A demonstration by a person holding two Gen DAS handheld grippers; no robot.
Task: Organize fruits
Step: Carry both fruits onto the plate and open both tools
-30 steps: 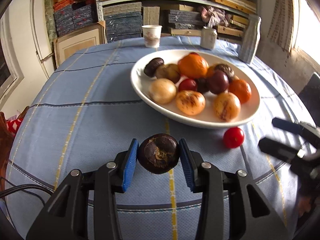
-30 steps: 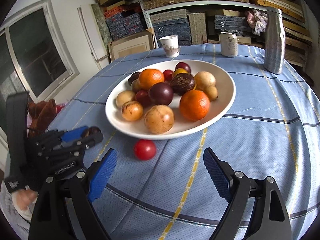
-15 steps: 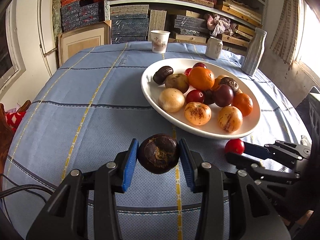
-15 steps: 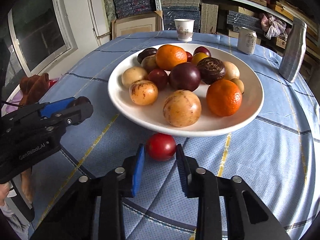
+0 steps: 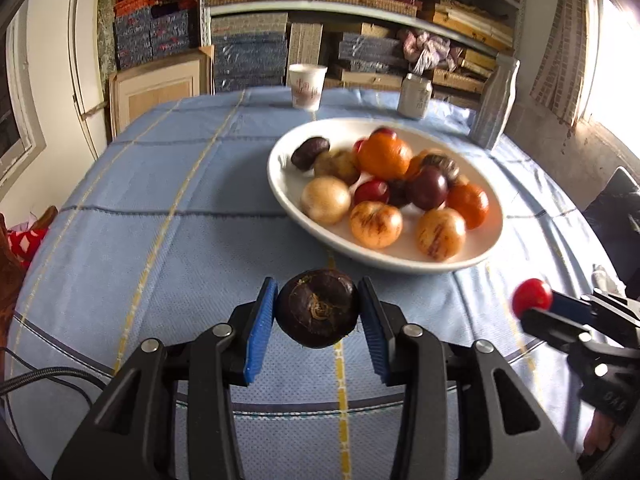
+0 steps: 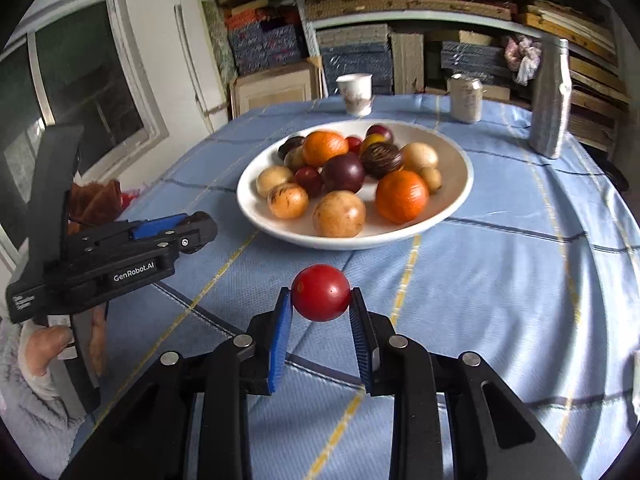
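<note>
Plate: the wide white ceramic plate [image 6: 456,200], centre of the right wrist view, already carries a heap of oranges, plums and pale round fruits.
Left tool: the left gripper [image 5: 318,312] is clamped on a dark brown round fruit [image 5: 318,307], low centre of its frame.
Right tool: the right gripper [image 6: 320,300] pinches a small red round fruit [image 6: 321,292], lifted off the blue checked tablecloth [image 6: 500,280].
Left to do: both held fruits appear still to go onto the plate.
Change: a second ago the right jaws stood wide apart and the red fruit lay on the cloth; they have since closed on it and raised it.
</note>
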